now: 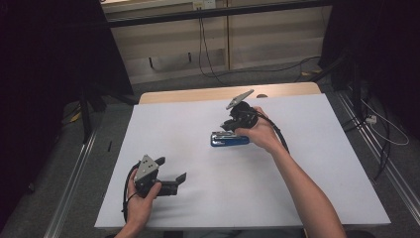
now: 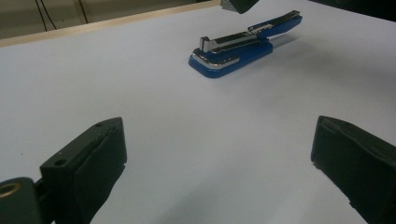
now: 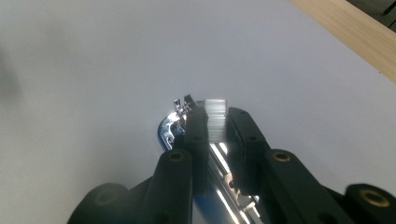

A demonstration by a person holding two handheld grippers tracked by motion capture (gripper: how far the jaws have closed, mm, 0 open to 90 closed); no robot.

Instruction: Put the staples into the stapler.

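In the high view, a blue stapler point(image 1: 229, 139) lies near the middle of the white table point(image 1: 307, 163), with the right gripper point(image 1: 233, 125) set down over it from above and the right hand point(image 1: 261, 133) wrapped round the gripper's body; the left gripper point(image 1: 171, 174) rests low at the near left, well apart from the stapler, its jaws spread wide and holding nothing. In the left gripper view, the stapler point(image 2: 238, 46) sits with its top arm swung up from the base, the metal magazine exposed, and both of the near black jaws stand far apart over bare table point(image 2: 196, 154). In the right gripper view, the right gripper point(image 3: 215, 122) has its jaws drawn nearly together around the stapler's chrome magazine point(image 3: 219, 154), with a pale block point(image 3: 215, 119), seemingly a strip of staples, pinched between the tips. The step looks like seating that strip in the magazine: it would go best with the strip kept in line with the channel, lowered flat rather than tilted, and released only once it lies fully in the groove; the idle left gripper could steady the base if the stapler slides.
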